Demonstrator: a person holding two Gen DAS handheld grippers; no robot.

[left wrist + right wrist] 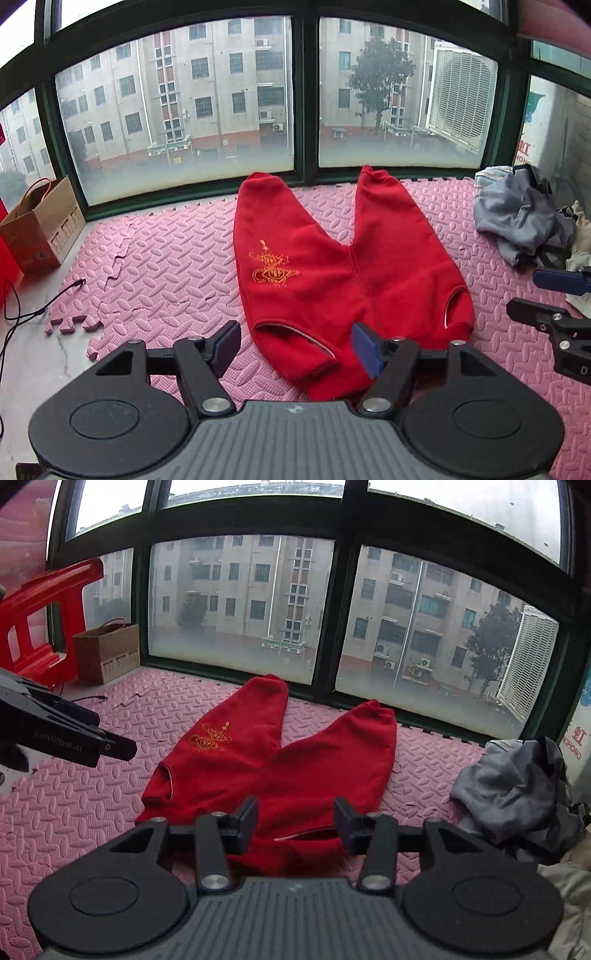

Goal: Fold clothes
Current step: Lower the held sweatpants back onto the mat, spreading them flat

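**Both grippers poised over the waistband**

Up close: left gripper (295, 349) spread wide, holding nothing, hovering above the near-left part of the waistband. Right gripper (295, 821) likewise parted and empty, over the near-right part. Just beyond, red trousers (332, 266) laid flat on the pink foam mat (166, 266), waist toward the near edge, legs fanned toward the window, gold embroidery (273, 267) facing up. Off by the mat's right edge, a grey clothes heap (521, 221); far left corner, a paper bag (40, 225). Risks, as a judgement: pinching only the top layer, leaving the back panel dragging; uneven lifts skewing the fold; thick fleece slipping from smooth pads.
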